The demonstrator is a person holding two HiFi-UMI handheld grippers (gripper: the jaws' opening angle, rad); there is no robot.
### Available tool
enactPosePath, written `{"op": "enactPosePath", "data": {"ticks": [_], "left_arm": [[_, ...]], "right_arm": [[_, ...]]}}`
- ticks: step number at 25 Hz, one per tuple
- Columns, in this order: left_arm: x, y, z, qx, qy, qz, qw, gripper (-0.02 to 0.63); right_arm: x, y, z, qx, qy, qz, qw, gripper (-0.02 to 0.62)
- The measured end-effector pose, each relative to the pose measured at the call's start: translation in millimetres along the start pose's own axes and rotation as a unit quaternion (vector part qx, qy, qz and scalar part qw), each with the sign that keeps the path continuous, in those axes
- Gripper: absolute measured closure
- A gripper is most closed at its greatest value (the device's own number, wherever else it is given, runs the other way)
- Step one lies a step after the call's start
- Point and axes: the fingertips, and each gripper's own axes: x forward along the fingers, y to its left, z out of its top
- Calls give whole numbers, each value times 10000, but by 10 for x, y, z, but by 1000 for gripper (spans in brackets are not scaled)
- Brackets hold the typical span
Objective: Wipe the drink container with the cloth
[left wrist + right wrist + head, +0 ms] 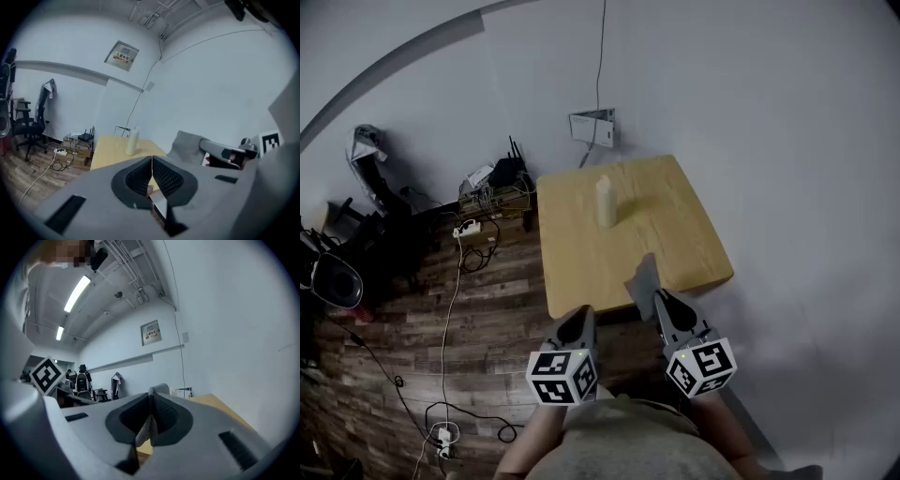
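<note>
A cream drink bottle (605,200) stands upright on the far middle of the small wooden table (675,234); the left gripper view shows the bottle (133,141) ahead. My right gripper (657,298) hovers at the table's near edge, shut on a grey cloth (644,277) that sticks up past its tips. In the right gripper view the cloth (160,389) shows pinched between the jaws of the right gripper (151,400). My left gripper (577,317) hangs just off the near edge, apart from the bottle. Its jaws are shut with nothing between them, as the left gripper (152,162) shows in its own view.
The table stands against a white wall. On the wood floor to the left lie a power strip (467,228), a router (508,170) and trailing cables (445,328). A black office chair (29,127) stands further left. A small metal stand (592,126) sits behind the table.
</note>
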Motion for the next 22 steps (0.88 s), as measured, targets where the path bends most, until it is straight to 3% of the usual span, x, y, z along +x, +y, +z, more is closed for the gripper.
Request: {"op": "enactPosePath", "data": {"ticks": [14,22], "left_arm": [[-134,43,-161,-266,-19,251,9993,603],[-169,180,-229,-313,63,356,9989,603]], "right_arm": [[-237,-20,-134,-130,235,19,9996,584],[-205,-141,-178,162,143,-192,9996,584]]}}
